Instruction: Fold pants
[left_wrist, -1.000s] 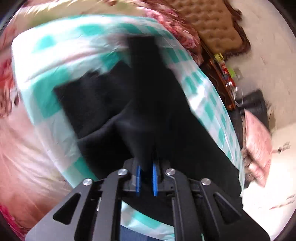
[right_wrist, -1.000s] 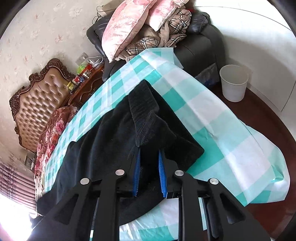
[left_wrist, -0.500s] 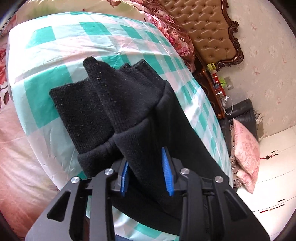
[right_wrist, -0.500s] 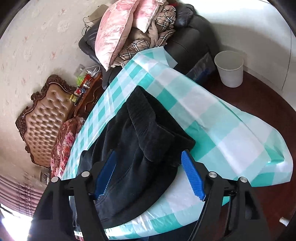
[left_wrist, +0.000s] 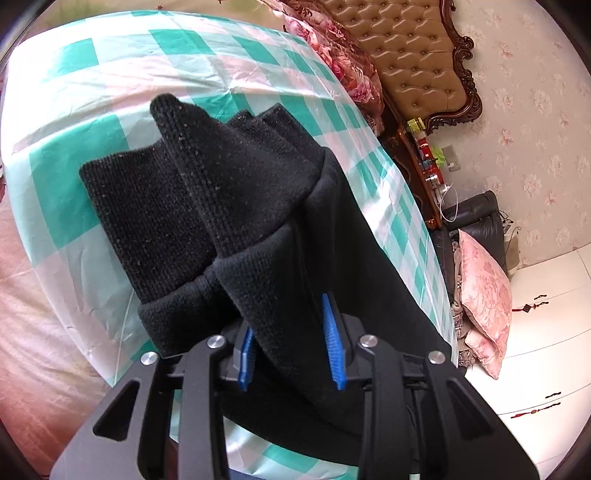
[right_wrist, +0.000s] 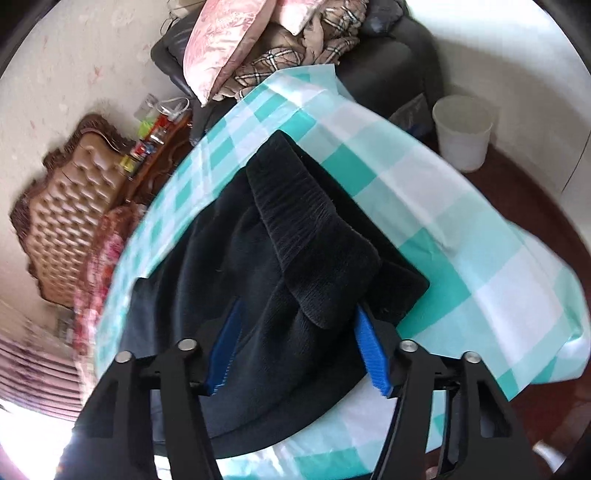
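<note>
Your left tool and right tool are both released, each straddling the black pants on the checked tabletop.

Both cams sit right behind their gripper fingers, looking down and forward, super close to the black pants on the checked cloth. Left view has the tufted headboard at upper right; right view has it at mid left. So they face opposite ends and share pants, cloth, headboard.
</note>
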